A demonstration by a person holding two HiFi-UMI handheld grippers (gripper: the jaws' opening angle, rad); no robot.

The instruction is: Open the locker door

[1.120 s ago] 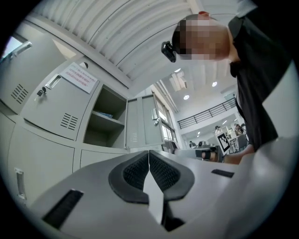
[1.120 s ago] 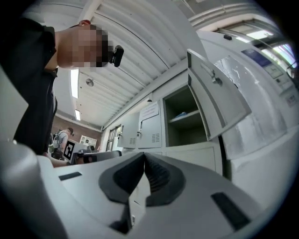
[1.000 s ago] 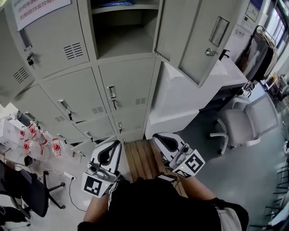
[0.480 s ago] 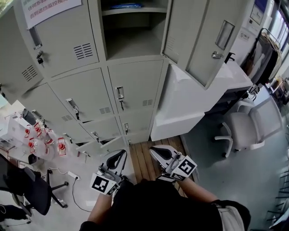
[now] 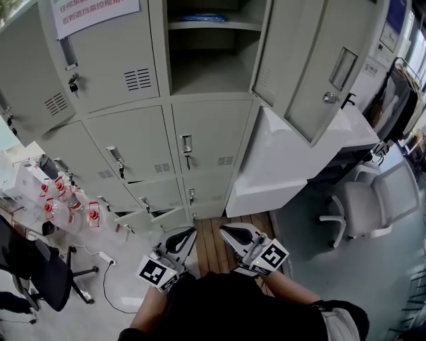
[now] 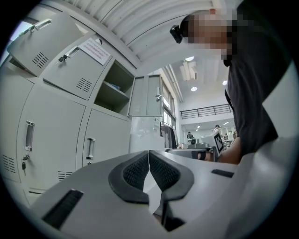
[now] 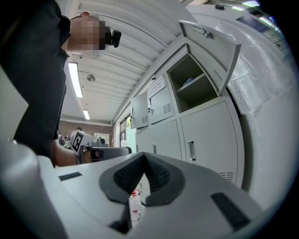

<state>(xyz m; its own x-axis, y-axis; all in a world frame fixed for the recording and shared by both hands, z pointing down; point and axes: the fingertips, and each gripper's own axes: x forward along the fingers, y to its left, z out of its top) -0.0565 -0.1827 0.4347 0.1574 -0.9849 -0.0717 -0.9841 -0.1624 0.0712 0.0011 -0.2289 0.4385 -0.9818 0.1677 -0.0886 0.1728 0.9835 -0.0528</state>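
Tall bank of pale grey sheet-metal lockers [image 5: 126,140], smooth painted fronts w/ flat rectangular doors, small louvred vent slots [image 5: 138,78] and slim upright chrome pull handles [image 5: 187,143]; a white paper notice w/ red print [image 5: 93,10] is stuck on the upper-left door. The task's grey metal locker door [image 5: 309,73] stands swung wide open at upper right, hinged on the compartment's right edge, its outer face showing a recessed rectangular handle [image 5: 343,68] and a round metal lock knob [image 5: 329,97]. Behind it the boxy open compartment [image 5: 210,66] is plain inside, w/ a thin shelf carrying something flat and blue [image 5: 196,18]. Right of the lockers sit a glossy white slab desk [image 5: 293,160] and a padded light-grey office chair [image 5: 366,206]; a strip of brown wooden slats [image 5: 208,246] lies at the locker foot. Left gripper [image 5: 190,232], white moulded plastic w/ ribbed black rubber pads [image 6: 135,172], is clenched, tips meeting, nothing btwn them. Right gripper [image 5: 226,230], same build, is likewise closed tight and empty. Both are held low, close to the person's black-clad torso, side by side but apart, noses aimed roughly level at the bottom lockers, marker cubes nearest the body, well away from the open door.
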